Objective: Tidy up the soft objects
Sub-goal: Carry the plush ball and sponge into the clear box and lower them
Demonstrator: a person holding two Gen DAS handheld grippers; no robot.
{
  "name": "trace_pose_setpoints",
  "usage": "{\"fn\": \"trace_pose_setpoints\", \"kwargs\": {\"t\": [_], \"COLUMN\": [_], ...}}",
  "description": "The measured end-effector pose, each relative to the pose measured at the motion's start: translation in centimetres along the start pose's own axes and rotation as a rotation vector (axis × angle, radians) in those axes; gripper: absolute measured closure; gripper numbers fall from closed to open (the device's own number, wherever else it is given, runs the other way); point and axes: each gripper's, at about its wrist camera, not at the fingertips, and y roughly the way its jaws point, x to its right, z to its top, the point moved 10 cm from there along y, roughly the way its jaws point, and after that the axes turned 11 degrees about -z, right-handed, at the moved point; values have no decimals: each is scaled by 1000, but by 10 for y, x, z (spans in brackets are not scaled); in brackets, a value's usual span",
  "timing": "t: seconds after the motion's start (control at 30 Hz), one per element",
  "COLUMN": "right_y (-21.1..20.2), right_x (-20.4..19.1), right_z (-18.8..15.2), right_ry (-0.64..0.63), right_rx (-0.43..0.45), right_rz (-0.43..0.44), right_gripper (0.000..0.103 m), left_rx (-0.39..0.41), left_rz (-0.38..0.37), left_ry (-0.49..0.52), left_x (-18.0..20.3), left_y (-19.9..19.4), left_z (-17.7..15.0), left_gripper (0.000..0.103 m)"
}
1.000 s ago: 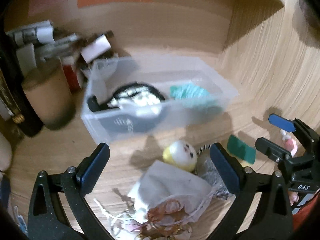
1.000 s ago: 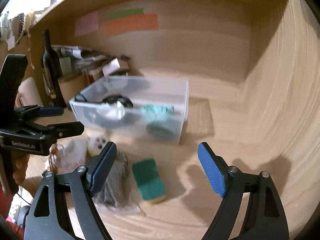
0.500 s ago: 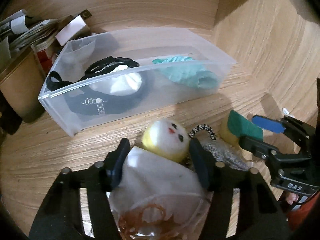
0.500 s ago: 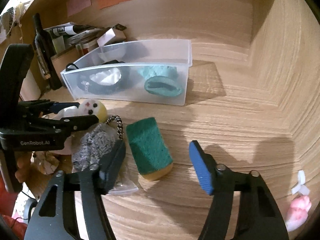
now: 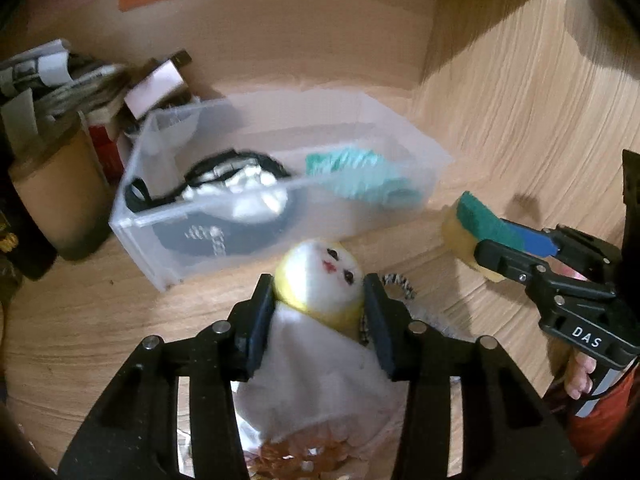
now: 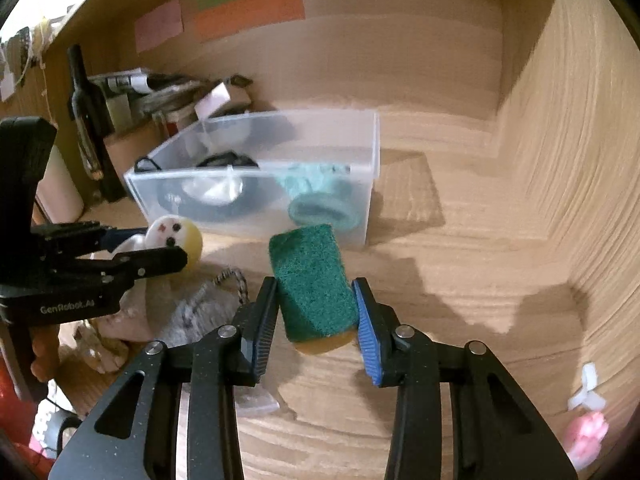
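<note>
Wood-grain counter [image 6: 460, 280] carries our clear bin [image 6: 372, 184] at twelve o'clock, and with our left gripper [image 5: 320, 300] clamped on the chick doll [image 5: 320, 276] and right gripper [image 6: 316, 312] squeezing the green sponge [image 6: 312, 280], carrying both over the bin's rim seems next.

Sponge [image 6: 312, 280]: rough green scouring top, porous yellow foam underneath.
Doll [image 5: 320, 276]: smooth glossy head, soft white cloth body.
Bin [image 6: 372, 184]: translucent frosted plastic, smooth.
Shelf surface [image 6: 460, 272]: matt wood grain, right corner included.
Left gripper [image 5: 318, 312]: matt black plastic, bright metal rivets.
Right gripper [image 6: 316, 320]: 1 ribbed blue pad.
</note>
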Motion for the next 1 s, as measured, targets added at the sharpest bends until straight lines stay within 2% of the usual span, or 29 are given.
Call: {"fn": "trace_pose_setpoints", "kwargs": {"t": [0.33,0.57,0.8,1.0], "right_y": [-21,-25,-17,13], "right_x": [-8,-18,-31,-49], "right_z": [51,88,112,115], "right_ry": [2,2,-20,-46], "right_rx": [130,207,236,178], "right_rz": [11,33,40,64], "right_gripper": [69,69,69,69], "left_rx": [156,206,187,111], "left_rz": [25,61,90,79], "left_ry": [15,0,-35,-66], "left_x": [-4,-22,-50,-63], "left_y": [-46,-61,-53,-23], "left_z": [48,70,83,77], "left_gripper": [59,59,59,59]}}
